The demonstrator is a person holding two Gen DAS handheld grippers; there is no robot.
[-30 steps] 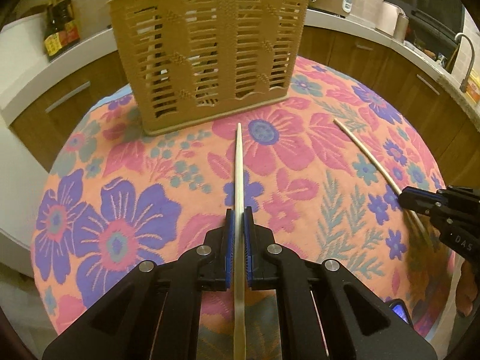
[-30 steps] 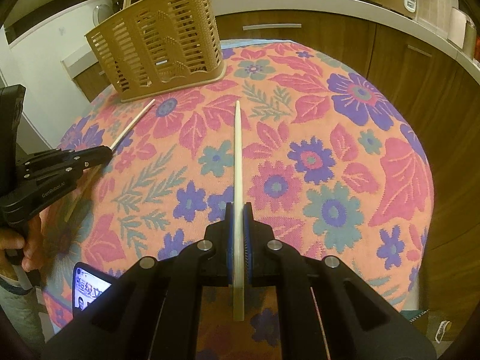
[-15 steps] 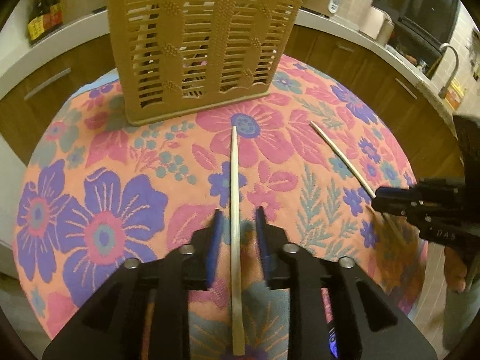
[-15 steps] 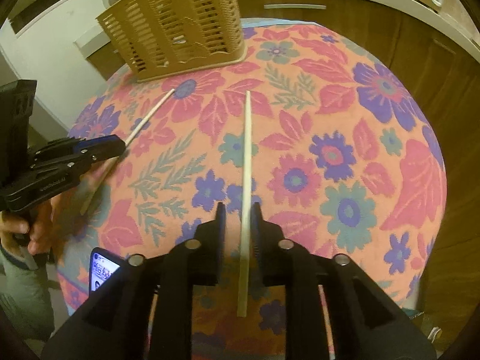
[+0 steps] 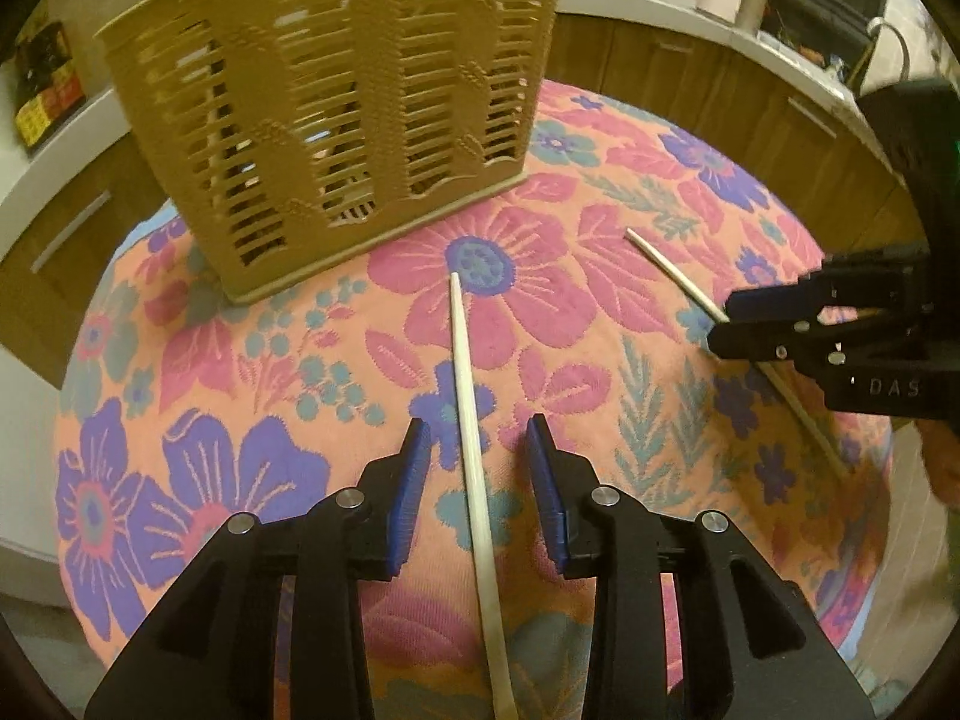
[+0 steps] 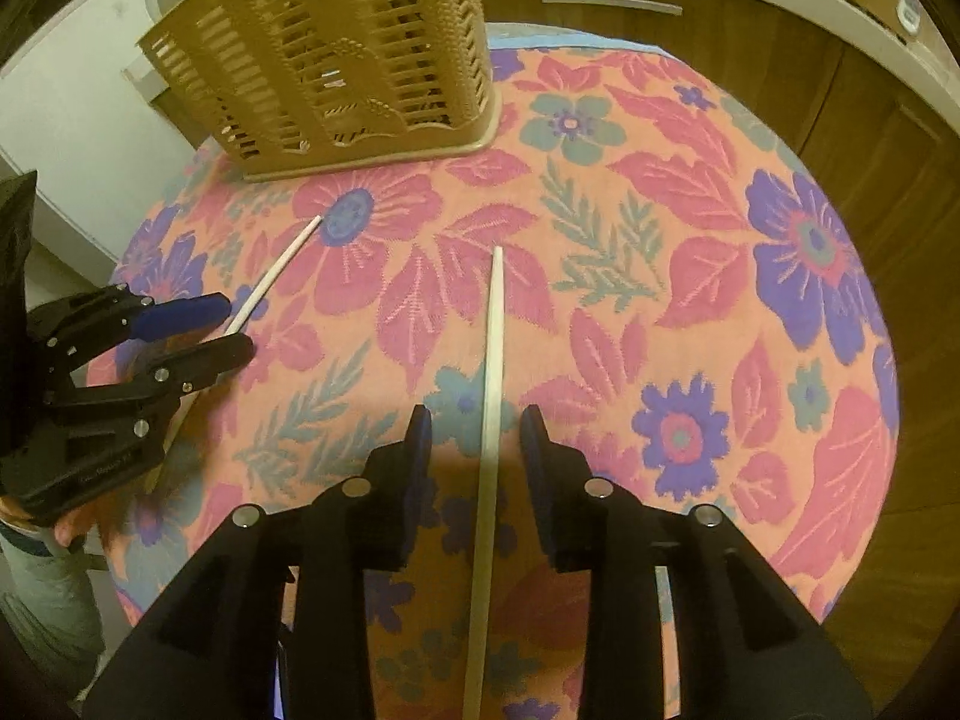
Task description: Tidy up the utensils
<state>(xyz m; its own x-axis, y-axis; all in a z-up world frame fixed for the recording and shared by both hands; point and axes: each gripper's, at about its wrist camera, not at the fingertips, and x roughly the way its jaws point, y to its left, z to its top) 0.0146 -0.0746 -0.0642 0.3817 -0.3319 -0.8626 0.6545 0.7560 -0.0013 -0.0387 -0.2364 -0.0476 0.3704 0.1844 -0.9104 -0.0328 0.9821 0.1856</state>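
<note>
Two pale chopsticks lie on the flowered tablecloth (image 5: 240, 360), both pointing toward the tan slotted utensil basket (image 5: 336, 102) at the far side. One chopstick (image 5: 462, 360) lies between the blue pads of my left gripper (image 5: 478, 438), whose jaws are opening and do not touch it. The other chopstick (image 6: 493, 324) lies between the fingers of my right gripper (image 6: 474, 426), also opening, with gaps on both sides. From each wrist the other gripper shows too: the right gripper (image 5: 720, 321) over its chopstick (image 5: 660, 264), the left gripper (image 6: 237, 327) over its chopstick (image 6: 282, 264). The basket (image 6: 336, 60) stands upright.
The round table drops off on all sides. Brown cabinets (image 6: 870, 138) under a white counter (image 5: 648, 6) curve around behind it. A person's hand (image 6: 66, 528) holds the left gripper at the table's left edge.
Both grippers were shut on their chopsticks a second ago. Their jaws have since parted and the chopsticks now lie loose on the cloth. The basket looks closer in both views.
</note>
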